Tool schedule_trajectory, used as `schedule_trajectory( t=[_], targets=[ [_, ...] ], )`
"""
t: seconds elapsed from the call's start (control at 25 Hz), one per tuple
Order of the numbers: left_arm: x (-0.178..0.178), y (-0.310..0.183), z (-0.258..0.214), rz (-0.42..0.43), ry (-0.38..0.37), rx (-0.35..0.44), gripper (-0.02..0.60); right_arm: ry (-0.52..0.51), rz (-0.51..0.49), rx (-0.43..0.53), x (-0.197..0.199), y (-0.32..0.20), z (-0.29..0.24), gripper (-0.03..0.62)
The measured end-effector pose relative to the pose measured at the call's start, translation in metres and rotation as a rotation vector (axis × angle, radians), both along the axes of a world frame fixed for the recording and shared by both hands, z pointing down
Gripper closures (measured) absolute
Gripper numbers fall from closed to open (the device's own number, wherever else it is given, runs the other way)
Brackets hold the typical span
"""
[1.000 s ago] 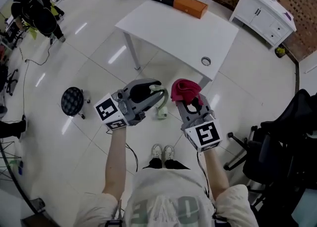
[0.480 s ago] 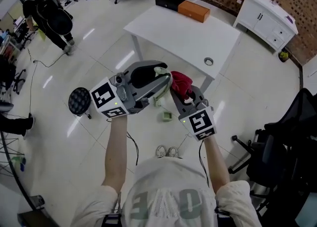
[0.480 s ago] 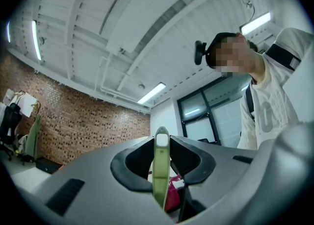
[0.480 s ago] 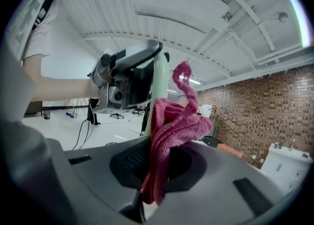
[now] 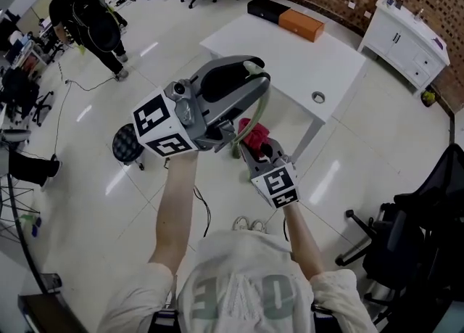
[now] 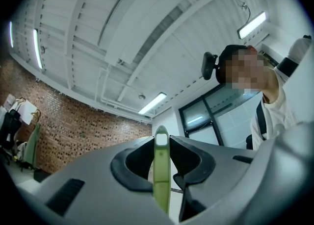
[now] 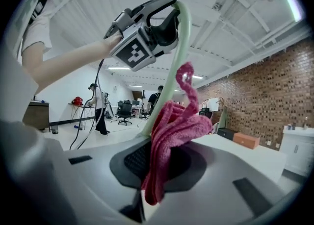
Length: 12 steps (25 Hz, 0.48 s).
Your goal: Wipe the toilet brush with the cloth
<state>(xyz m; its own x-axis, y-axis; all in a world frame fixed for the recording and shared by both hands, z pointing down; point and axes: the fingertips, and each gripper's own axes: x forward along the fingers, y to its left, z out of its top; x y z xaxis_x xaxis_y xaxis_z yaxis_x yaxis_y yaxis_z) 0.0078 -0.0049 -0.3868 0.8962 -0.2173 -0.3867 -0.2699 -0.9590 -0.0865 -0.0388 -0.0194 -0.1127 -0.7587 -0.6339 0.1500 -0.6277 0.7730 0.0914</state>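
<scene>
Large pale letters run across the person's shirt (image 5: 239, 297), well behind the fingers of both grippers. Seen upside down and creased, they cannot be read with certainty. The cubes on the left gripper (image 5: 255, 76) and right gripper (image 5: 254, 146) bear black-and-white square marker patterns, not words.
</scene>
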Motion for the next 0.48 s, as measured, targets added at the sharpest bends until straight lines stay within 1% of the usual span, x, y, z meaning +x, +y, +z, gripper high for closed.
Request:
schedule_trajectory(
  t=[0.08,0.12,0.16,0.24,0.28,0.32,0.36,0.4,0.48],
  targets=[
    [-0.004,0.000,-0.002,-0.023,0.005,-0.002,0.474,-0.001,-0.023,-0.012,-0.006,0.006,0.003,0.562],
    [-0.007,-0.001,-0.001,-0.040,0.008,-0.007,0.474,-0.003,-0.018,-0.016,-0.005,0.008,0.004,0.562],
    [-0.012,-0.003,0.002,-0.062,0.009,-0.012,0.474,-0.011,0.009,-0.015,-0.001,0.009,0.003,0.562],
    [-0.021,-0.008,0.009,-0.112,0.008,-0.027,0.476,-0.067,0.129,-0.002,0.018,0.006,-0.006,0.562],
    [-0.025,-0.013,0.014,-0.136,0.005,-0.035,0.476,-0.119,0.188,0.004,0.030,0.007,-0.015,0.562],
    [-0.028,-0.017,0.019,-0.159,0.001,-0.043,0.476,-0.176,0.224,0.008,0.038,0.010,-0.025,0.562],
    [-0.031,-0.022,0.024,-0.179,-0.001,-0.051,0.476,-0.228,0.232,0.012,0.041,0.016,-0.035,0.563],
    [-0.032,-0.026,0.027,-0.196,0.002,-0.058,0.476,-0.263,0.218,0.016,0.039,0.023,-0.044,0.562],
    [-0.034,-0.034,0.030,-0.225,0.029,-0.073,0.476,-0.276,0.165,0.020,0.025,0.032,-0.054,0.562]
  ],
)
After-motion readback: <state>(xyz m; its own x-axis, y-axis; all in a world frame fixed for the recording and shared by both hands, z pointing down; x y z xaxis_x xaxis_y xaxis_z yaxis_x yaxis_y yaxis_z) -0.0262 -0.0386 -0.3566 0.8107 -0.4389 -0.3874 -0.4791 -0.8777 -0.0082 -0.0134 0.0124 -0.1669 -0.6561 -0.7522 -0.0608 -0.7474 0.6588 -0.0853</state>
